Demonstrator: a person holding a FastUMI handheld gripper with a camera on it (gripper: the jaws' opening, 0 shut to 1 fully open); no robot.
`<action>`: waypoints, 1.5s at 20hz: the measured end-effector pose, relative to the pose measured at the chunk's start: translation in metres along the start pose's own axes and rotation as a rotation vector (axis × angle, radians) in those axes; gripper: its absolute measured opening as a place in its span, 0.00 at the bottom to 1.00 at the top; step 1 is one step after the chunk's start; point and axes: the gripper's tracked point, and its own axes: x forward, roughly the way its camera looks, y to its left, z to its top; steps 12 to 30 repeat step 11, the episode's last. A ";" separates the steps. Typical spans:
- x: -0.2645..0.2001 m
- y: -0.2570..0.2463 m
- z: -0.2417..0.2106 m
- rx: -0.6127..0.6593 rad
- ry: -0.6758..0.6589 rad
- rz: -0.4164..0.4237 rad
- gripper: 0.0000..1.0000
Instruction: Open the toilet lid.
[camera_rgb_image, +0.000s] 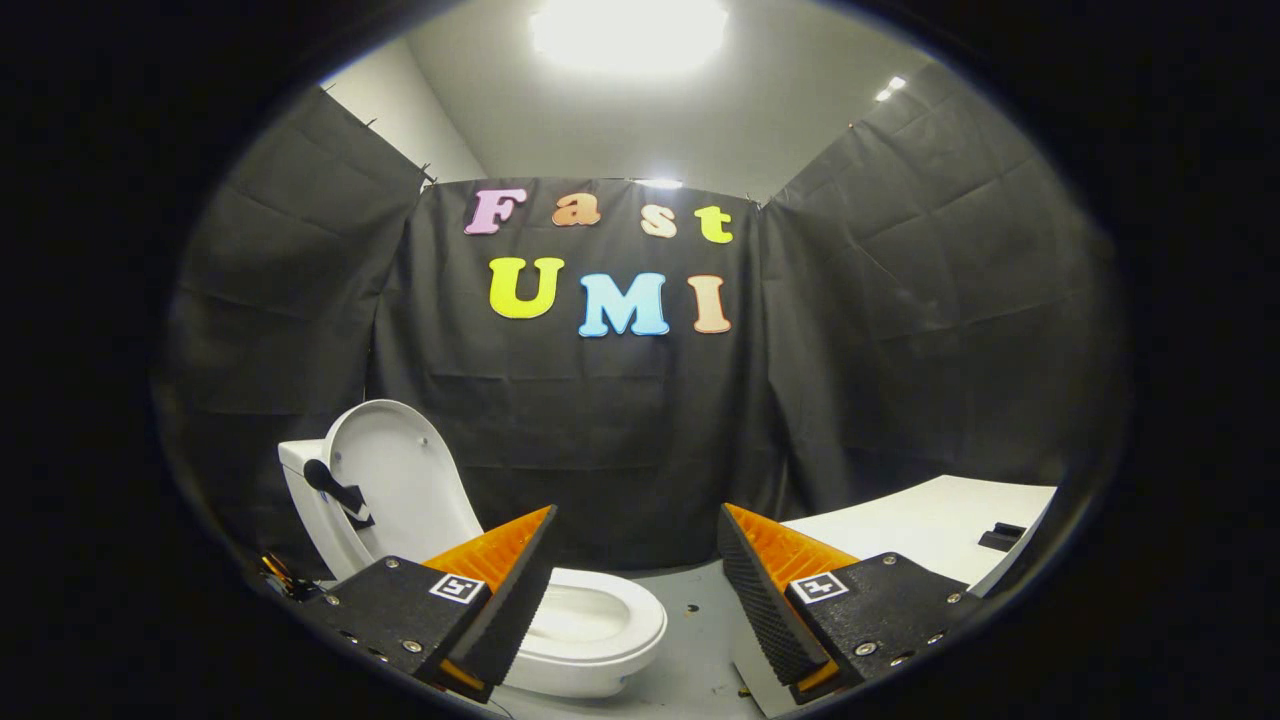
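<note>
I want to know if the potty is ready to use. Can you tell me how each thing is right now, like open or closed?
toilet lid: up, leaning back against the tank
toilet seat: down on the bowl
gripper: open, fingers apart, holding nothing
white table: a small dark thing lies on it

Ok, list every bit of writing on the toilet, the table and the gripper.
Toilet, with its lid up: no writing.
White table: none; the small dark thing on it is too small to tell.
Gripper, fingers open with nothing between them: square patterned markers, no words.
</note>
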 end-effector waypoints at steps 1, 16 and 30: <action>-0.001 -0.001 -0.002 0.003 0.004 -0.003 0.95; 0.000 -0.001 0.008 0.028 -0.010 -0.007 0.95; 0.000 -0.001 0.008 0.028 -0.010 -0.007 0.95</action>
